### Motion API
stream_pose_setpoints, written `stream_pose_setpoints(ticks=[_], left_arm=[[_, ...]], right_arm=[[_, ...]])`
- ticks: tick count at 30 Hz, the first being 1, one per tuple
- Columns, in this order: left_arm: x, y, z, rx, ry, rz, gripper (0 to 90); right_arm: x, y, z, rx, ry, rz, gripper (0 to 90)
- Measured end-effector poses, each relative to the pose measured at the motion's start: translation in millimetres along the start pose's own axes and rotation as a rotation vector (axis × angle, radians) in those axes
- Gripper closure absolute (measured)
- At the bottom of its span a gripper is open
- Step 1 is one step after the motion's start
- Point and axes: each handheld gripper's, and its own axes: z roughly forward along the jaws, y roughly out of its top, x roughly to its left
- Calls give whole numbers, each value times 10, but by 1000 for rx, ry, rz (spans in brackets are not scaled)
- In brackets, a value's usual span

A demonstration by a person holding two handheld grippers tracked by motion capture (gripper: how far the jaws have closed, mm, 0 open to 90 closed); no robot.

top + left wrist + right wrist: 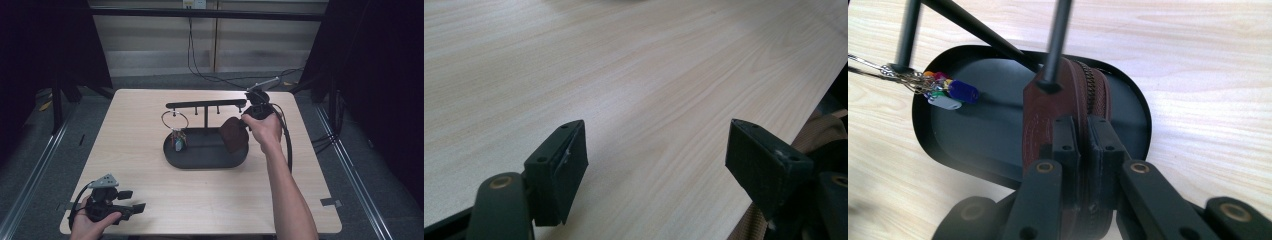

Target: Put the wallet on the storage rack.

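Note:
A black oval tray with a T-shaped rack stands mid-table. A key ring with coloured tags hangs from a left peg. My right gripper is shut on a brown zipped pouch and holds it upright over the tray's right end. In the right gripper view the jaws pinch the pouch at its zip edge, just below a rack peg, with the tags to the left above the tray. My left gripper rests open near the table's front left corner, nothing between its jaws.
The light wooden table has bare room around the tray. Its front edge runs close to the left gripper. Cables trail from the right gripper past the table's far right corner. Dark curtains stand on both sides.

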Motion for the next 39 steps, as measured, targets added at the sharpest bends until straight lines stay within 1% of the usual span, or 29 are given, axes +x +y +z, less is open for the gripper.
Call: stream_pose_setpoints(ticks=[2,4,6,7,9,12,13,15,16,17,20,22,23,25,27,29,31,32,36,37,38,39], left_arm=[[7,1,-1,-1,1,-3,249],[9,2,7,1,3,0,248],[12,4,8,4,0,3,249],[11,2,10,-1,-3,-5,249],[20,1,8,6,-2,-5,248],[16,5,6,-3,-5,-4,248],[13,6,4,-3,-4,-4,249],[11,4,-1,-2,-2,2,249],[9,2,0,-2,-4,2,248],[9,0,-5,1,-7,5,248],[2,1,-3,-1,-6,5,248],[2,1,-3,2,-6,10,248],[1,-1,-1,3,-8,5,248],[6,-2,-5,4,-8,9,248],[2,-3,-6,-2,-6,1,249],[3,-4,-4,-3,-4,3,248],[6,-3,-4,5,-8,9,248],[3,-2,-4,5,-8,10,248],[4,-4,-4,6,-9,10,248],[5,-4,-3,7,-9,9,248],[5,-4,2,5,-7,8,248],[5,-3,4,4,-4,8,248]], right_arm=[[-48,-18,29,-7,16,17,838],[-71,-31,55,-10,18,25,838],[-102,-46,92,-11,40,39,838],[-115,-55,109,-12,51,47,838],[-140,-70,150,-17,66,58,838],[-174,-95,214,-25,76,72,838],[-192,-108,237,-42,77,82,839],[-216,-120,279,-37,90,91,839],[-228,-129,299,-48,83,97,840],[-234,-136,322,-46,79,96,841],[-259,-164,393,-51,91,105,842],[-264,-183,442,-48,90,109,842],[-272,-190,466,-54,90,111,842],[-289,-201,502,-60,97,120,842],[-302,-212,540,-66,101,122,843],[-308,-219,573,-62,121,122,842],[-314,-234,602,-71,123,136,841],[-319,-243,624,-64,133,139,840],[-361,-297,714,-58,122,141,830],[-376,-308,719,-62,114,132,828],[-381,-313,722,-62,119,132,825],[-379,-315,722,-62,111,129,818]])
